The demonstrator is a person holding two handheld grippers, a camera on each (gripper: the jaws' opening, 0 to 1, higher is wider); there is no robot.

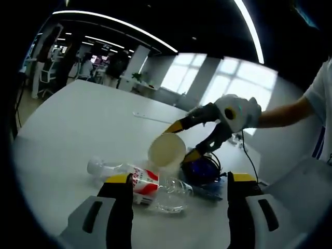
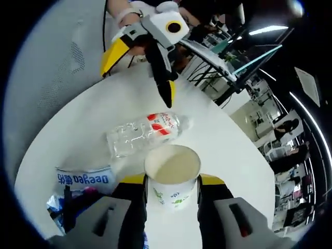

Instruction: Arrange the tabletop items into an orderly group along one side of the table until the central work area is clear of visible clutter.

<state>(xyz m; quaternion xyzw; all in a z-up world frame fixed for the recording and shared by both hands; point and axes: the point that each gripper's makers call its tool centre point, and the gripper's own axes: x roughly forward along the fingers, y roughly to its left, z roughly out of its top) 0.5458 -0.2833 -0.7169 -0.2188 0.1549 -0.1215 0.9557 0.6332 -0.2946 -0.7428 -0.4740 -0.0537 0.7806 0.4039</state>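
Paper cup (image 2: 173,176), white with small green print, sits clamped between the yellow-tipped fingers of the right gripper (image 2: 171,182), its open mouth facing the camera. In the left gripper view the same cup (image 1: 166,149) is held tilted above the white desk (image 1: 78,135), and a gloved hand (image 1: 237,111) grasps that gripper from the right, forearm stretched out behind it. A clear water bottle (image 2: 142,134) with a red and white label lies on its side just beyond the cup. Near it lies a blue and white packet (image 2: 83,179) and, in the left gripper view, a dark coil of cable (image 1: 202,170). The left gripper (image 1: 178,182) hovers low with its fingers spread apart, gripping nothing, the bottle lying across the gap. Bare desktop stretches wide toward the far rounded edge
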